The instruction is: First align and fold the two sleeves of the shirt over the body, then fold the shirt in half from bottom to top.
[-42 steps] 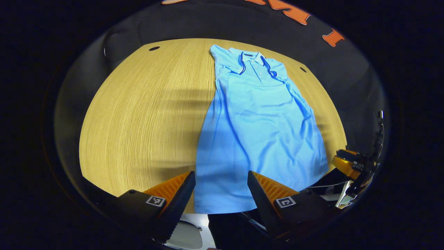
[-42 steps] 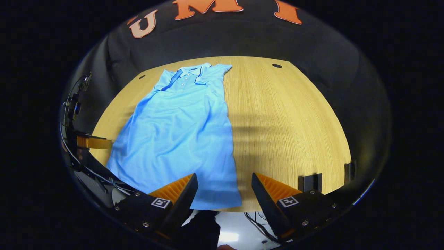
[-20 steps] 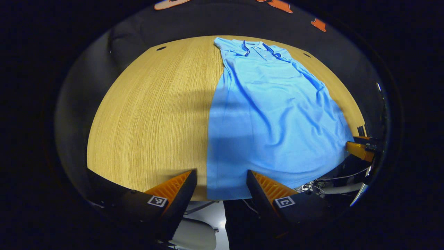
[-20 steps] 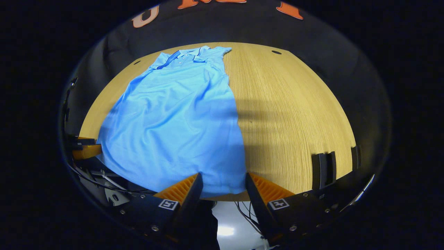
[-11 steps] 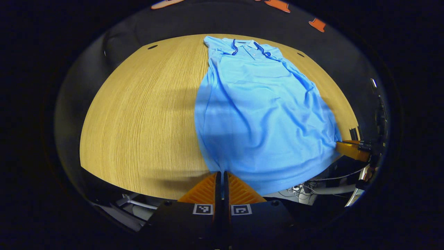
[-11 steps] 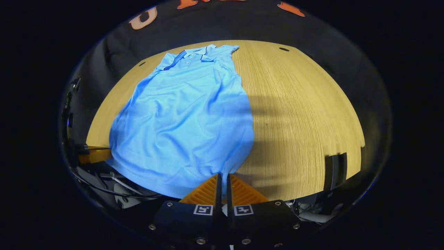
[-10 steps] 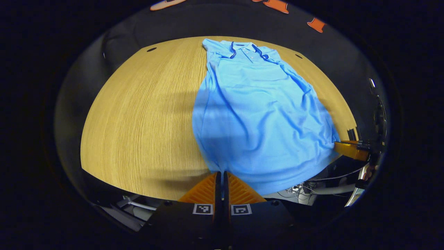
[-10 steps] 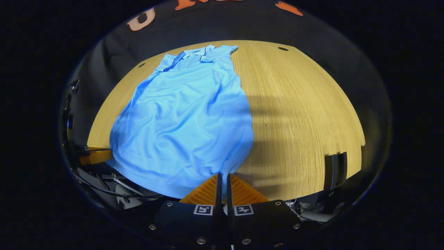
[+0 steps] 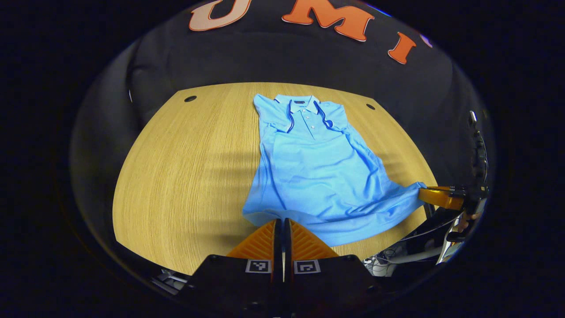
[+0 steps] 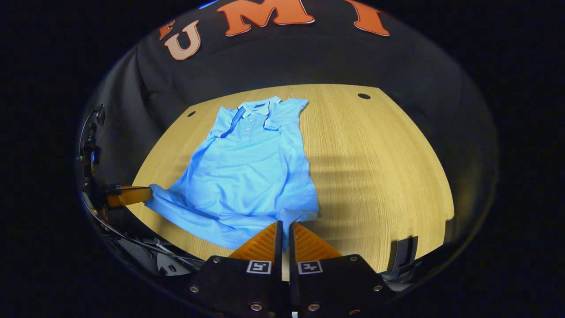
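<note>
a light blue polo shirt [image 9: 320, 172] is laid face up on the wooden table [image 9: 185, 172], collar [image 9: 303, 105] at the far edge and hem toward the near edge. both sleeves are seen already folded in over the body, so the outline is narrow at the shoulders.

left gripper [image 9: 282, 223]: fingers are closed together with no visible gap, and the near left hem corner of the shirt is pinched between them. in the left gripper view the cloth is seen to run straight up from the fingertips toward the collar. the corner is raised off the table, and a fold is formed across the lower body.

right gripper [image 10: 284, 225]: fingers are likewise pressed together, with the near right hem corner of the shirt [image 10: 251, 176] clamped at the tips. the hem is stretched between the two grippers and is lifted from the table [image 10: 379, 168].

in the left gripper view the right gripper [image 9: 423, 194] is seen at the far right, at the shirt's other corner, with cloth drawn taut to its tip. in the right gripper view the left gripper [image 10: 148, 194] is seen at the far left, likewise joined to the hem.

dark cable holes are noted in the table near its far corners.
</note>
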### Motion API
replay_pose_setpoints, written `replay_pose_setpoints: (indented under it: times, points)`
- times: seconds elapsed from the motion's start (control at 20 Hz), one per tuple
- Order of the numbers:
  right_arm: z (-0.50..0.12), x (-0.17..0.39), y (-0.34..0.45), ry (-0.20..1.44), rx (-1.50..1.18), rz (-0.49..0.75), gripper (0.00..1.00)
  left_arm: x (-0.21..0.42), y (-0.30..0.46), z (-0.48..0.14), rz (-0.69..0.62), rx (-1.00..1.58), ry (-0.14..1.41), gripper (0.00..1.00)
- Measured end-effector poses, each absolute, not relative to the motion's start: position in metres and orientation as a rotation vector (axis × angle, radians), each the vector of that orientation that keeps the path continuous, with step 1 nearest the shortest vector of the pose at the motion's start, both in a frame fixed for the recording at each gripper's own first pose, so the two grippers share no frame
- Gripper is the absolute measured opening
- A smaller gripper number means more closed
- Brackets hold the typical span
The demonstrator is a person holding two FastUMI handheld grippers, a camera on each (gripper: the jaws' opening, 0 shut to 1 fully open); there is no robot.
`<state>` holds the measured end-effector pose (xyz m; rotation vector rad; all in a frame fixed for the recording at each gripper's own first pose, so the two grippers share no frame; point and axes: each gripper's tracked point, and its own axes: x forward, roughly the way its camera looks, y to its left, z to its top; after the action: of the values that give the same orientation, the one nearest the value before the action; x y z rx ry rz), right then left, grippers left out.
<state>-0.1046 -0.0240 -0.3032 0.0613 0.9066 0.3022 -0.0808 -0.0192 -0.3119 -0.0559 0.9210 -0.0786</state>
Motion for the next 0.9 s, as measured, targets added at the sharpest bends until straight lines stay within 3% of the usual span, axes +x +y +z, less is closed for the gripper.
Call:
replay_pose_setpoints:
  times: [0.4,0.9]
  points:
    - [-0.261,-0.021,-0.012,0.846,0.071,0.279,0.08,0.014,-0.004,-0.261,-0.103,-0.061,0.811,0.05]
    - [-0.256,0.089,0.0,0.856,0.053,0.228,0.07,0.142,0.011,-0.253,-0.136,-0.11,0.772,0.05]
